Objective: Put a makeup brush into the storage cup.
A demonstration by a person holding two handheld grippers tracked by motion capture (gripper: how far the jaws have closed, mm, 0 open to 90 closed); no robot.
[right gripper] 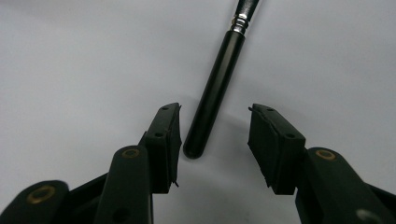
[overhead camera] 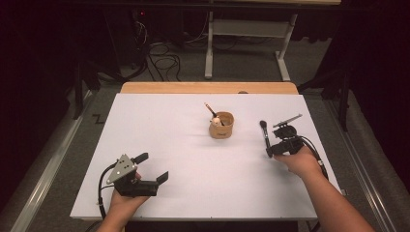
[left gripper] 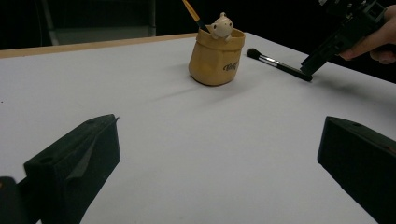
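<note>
Your left gripper (overhead camera: 153,168) rests at the near left of the white table (overhead camera: 183,159), jaws spread wide with nothing between them; in the left gripper view both black jaws frame bare tabletop. Your left hand (overhead camera: 123,200) holds it from the near edge.

Your right gripper (overhead camera: 269,152) sits at the right side of the table, held by your right hand (overhead camera: 302,162). Its jaws stand partly apart, one on each side of the butt end of the makeup brush (right gripper: 212,100). In the right gripper view the black handle lies flat on the table in the gap, close to the left pad; a clear gap remains on the other side. No grip yet.

Makeup brush (overhead camera: 264,135) runs away from that gripper, dark bristle head at the far end.

Farther off, near table centre, a tan cup-shaped holder (overhead camera: 221,126) stands upright, well apart from the brush. It carries a small pale figurine (left gripper: 221,26) at its rim and a brown-handled brush (overhead camera: 211,111) leaning out.
</note>
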